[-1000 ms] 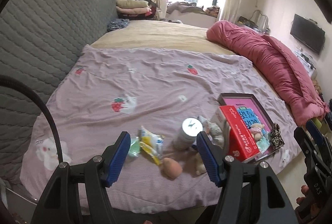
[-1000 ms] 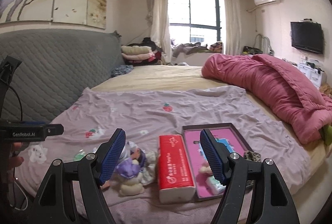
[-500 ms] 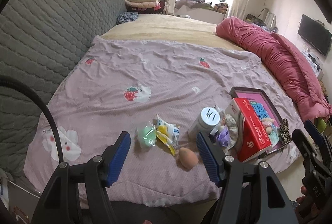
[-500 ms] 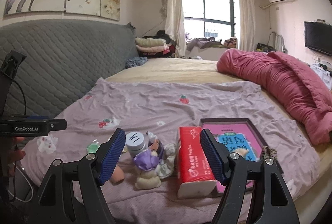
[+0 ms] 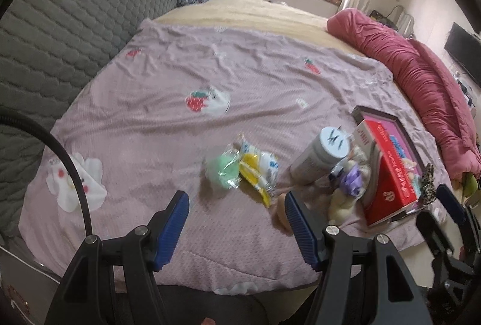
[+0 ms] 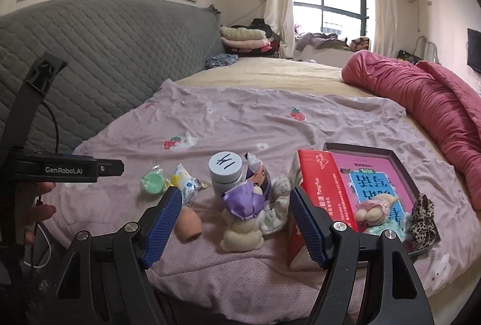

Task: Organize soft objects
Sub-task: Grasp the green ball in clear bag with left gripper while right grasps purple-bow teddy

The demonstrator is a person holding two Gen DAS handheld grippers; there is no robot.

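On the lilac bedspread lie a green sponge in plastic wrap (image 5: 224, 170) (image 6: 152, 180), a yellow and white packet (image 5: 258, 171) (image 6: 185, 182), a peach egg-shaped sponge (image 6: 188, 222), a white-lidded jar (image 5: 320, 155) (image 6: 225, 170) and a plush doll in a purple dress (image 6: 245, 213) (image 5: 348, 183). A red tissue pack (image 6: 318, 198) (image 5: 387, 174) leans on the dark tray (image 6: 404, 168), which holds a pink book, a small plush (image 6: 374, 206) and a leopard scrunchie (image 6: 422, 213). My left gripper (image 5: 236, 221) is open above the bed's front edge. My right gripper (image 6: 236, 227) is open, the doll between its fingers in view.
A grey quilted headboard (image 6: 105, 60) runs along the left. A rolled red quilt (image 6: 421, 102) lies on the bed's right side. Folded blankets (image 6: 243, 39) are stacked at the far end by the window. The left gripper's body (image 6: 60, 170) shows at the left.
Both grippers have shifted left and the views turned; the objects now sit further right in the left wrist view. Both grippers stay open. Nothing on the bed has moved.
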